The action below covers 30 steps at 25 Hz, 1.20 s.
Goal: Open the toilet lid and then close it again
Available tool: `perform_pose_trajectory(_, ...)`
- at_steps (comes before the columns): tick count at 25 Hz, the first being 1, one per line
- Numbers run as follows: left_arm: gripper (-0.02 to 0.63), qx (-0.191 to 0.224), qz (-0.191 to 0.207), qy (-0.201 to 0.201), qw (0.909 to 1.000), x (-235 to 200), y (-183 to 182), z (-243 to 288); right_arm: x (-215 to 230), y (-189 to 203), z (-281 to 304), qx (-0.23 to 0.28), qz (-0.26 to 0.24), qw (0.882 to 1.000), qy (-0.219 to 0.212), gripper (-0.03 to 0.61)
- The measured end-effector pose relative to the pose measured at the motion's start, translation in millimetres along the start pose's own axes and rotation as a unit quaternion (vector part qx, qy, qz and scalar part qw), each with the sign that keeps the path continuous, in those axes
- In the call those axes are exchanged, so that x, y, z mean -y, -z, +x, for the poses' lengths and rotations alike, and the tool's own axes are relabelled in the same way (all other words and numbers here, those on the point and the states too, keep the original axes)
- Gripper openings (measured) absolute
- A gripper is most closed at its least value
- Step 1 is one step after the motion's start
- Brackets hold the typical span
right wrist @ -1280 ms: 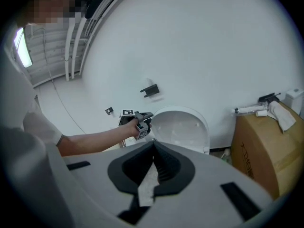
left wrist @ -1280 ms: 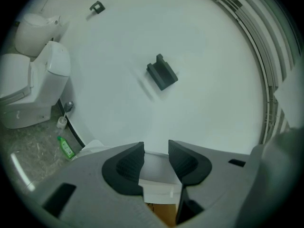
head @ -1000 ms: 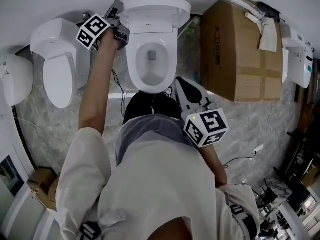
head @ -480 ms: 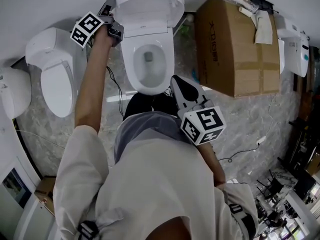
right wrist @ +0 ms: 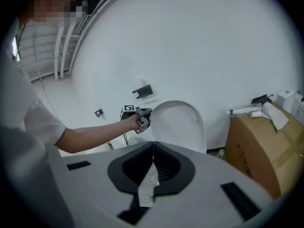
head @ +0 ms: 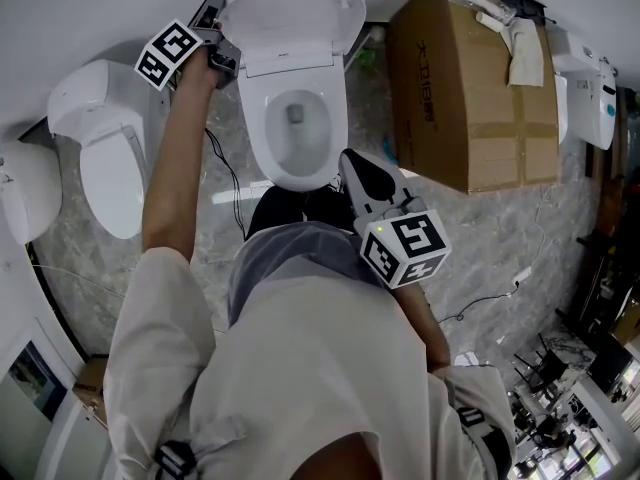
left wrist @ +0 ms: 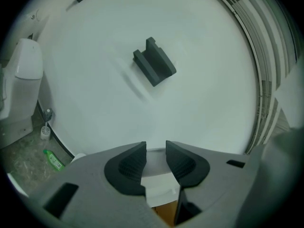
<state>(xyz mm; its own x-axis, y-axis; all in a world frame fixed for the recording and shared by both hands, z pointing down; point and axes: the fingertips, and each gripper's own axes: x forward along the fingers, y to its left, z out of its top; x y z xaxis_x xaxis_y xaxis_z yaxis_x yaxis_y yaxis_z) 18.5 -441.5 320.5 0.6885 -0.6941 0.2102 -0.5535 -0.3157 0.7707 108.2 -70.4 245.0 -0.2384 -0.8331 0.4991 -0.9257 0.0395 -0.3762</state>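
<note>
The white toilet stands with its lid raised toward the wall, and the bowl is uncovered. My left gripper is at the lid's left edge. In the left gripper view its jaws are closing, with the white lid edge in the gap between them. I see no firm press of the pads on it. My right gripper hangs in front of the bowl, shut with nothing in it. The right gripper view shows the upright lid and the left gripper beside it.
A large cardboard box stands right of the toilet, with tubes and a cloth on top. A second white toilet is on the left. A green bottle lies by the wall and a dark bracket is fixed to it. Cables cross the marble floor.
My left gripper has moved toward the wall along the lid's left edge, and the lid leans further back. The right gripper has stayed where it was.
</note>
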Motion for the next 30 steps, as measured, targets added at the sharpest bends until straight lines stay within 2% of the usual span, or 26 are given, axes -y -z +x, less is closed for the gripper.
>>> perform_pose_trajectory(6,0.121,-0.001,0.011,0.005,0.9999,-1,-5,8,2,0,2,-0.001,0.004,1.0,0.007,0.011)
perform_pose_trajectory(11,0.121,-0.036,0.039,0.032,0.9981,3,-3,7,3,-1,5,-0.001,0.009,1.0,0.009,0.011)
perform_pose_trajectory(15,0.121,-0.065,0.078,0.08,0.9916,19,-3,2,-4,1,10,-0.002,0.01,1.0,0.002,0.011)
perform_pose_trajectory(18,0.134,-0.09,0.142,0.094,0.9814,28,-2,-1,-7,2,13,-0.002,0.008,1.0,-0.001,0.011)
perform_pose_trajectory(20,0.165,-0.112,0.202,0.097,0.9681,34,0,-3,-9,1,14,-0.001,0.006,1.0,-0.003,0.011)
perform_pose_trajectory(24,0.187,-0.146,0.309,0.101,0.9343,46,2,-8,-8,1,11,-0.001,0.008,1.0,0.0,0.011)
perform_pose_trajectory(26,0.193,-0.17,0.359,0.105,0.9117,47,6,-8,-7,3,10,-0.001,0.01,1.0,0.003,0.011)
perform_pose_trajectory(30,0.201,-0.213,0.454,0.112,0.858,46,12,-8,-5,6,11,-0.001,0.011,1.0,0.007,0.011)
